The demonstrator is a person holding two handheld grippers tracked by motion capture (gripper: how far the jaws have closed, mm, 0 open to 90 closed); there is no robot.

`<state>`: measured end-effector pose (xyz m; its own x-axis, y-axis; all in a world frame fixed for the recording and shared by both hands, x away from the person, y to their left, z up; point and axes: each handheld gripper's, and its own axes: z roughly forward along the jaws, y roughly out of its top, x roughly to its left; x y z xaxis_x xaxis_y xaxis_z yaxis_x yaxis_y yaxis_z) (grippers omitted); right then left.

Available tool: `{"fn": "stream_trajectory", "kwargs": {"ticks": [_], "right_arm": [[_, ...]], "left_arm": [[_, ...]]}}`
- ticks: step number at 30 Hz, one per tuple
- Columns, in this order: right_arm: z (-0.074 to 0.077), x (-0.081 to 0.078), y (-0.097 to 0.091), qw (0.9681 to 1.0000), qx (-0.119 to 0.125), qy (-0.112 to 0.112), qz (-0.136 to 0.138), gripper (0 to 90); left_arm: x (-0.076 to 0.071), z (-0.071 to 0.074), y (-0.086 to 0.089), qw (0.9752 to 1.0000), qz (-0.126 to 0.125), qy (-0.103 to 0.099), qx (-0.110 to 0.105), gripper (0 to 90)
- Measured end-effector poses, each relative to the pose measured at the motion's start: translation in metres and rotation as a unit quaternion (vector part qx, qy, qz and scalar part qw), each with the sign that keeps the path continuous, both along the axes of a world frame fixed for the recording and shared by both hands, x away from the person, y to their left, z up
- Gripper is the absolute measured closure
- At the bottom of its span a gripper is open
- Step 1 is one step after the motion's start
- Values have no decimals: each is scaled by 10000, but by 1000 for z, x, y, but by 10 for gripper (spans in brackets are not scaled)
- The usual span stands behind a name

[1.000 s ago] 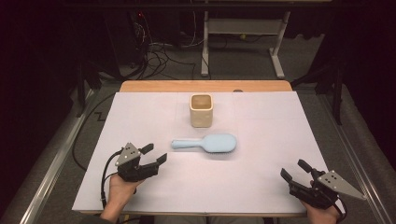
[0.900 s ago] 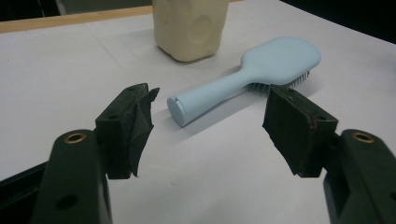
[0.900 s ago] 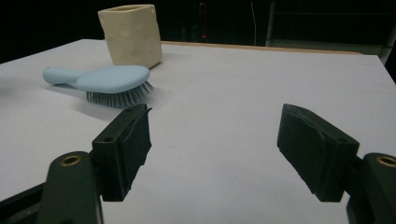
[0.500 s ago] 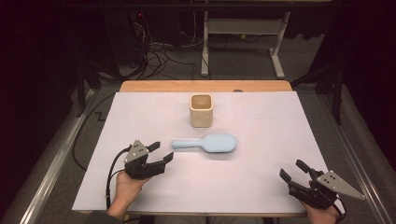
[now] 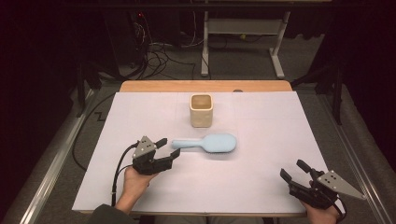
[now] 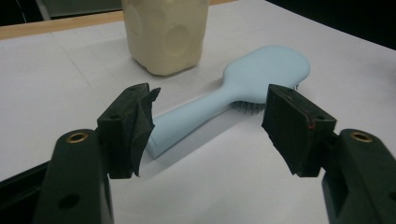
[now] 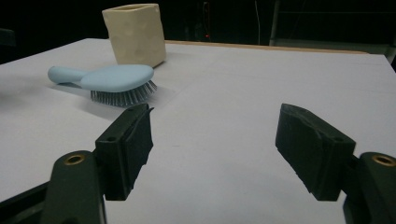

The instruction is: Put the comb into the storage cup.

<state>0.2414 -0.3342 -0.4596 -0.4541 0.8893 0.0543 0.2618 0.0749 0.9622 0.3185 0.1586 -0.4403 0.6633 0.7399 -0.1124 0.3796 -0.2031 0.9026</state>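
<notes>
Left gripper (image 5: pixel 169 150) wide open, holding nothing, nearing hairbrush (image 5: pixel 205 143) handle; closing off-centre risks spinning it. Right gripper (image 5: pixel 295 170) open, idle.

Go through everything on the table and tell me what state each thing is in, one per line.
Hairbrush: lying bristles down, handle toward the left hand-held gripper, not held.
Cream cup: upright, open top, apart from the hairbrush.
Left hand-held gripper: open, jaws around the handle's end, not pressing.
Right hand-held gripper: open, nothing between its jaws.
</notes>
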Motion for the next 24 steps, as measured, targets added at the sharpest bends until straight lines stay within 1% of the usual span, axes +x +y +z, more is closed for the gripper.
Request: {"fn": "stream_trajectory", "kwargs": {"ticks": [9,12,14,16,19,20,24], "right_arm": [[0,0,-1,10000,13,-1,-22,270],[0,0,-1,10000,23,7,-26,270],[0,0,-1,10000,27,5,-27,269],[0,0,-1,10000,31,7,-32,269],[0,0,-1,10000,30,7,-33,269],[0,0,-1,10000,33,-1,-31,269],[0,0,-1,10000,32,-5,-26,268]], "left_arm": [[7,1,-9,10000,-56,20,-29,342],[9,1,-13,10000,-65,15,5,344],[11,2,-16,9999,-94,14,82,345],[13,3,-18,9999,-103,25,97,347],[14,4,-20,9999,-95,24,85,350],[16,4,-21,9999,-101,63,60,352],[17,4,-24,9999,-111,79,49,353]]}}
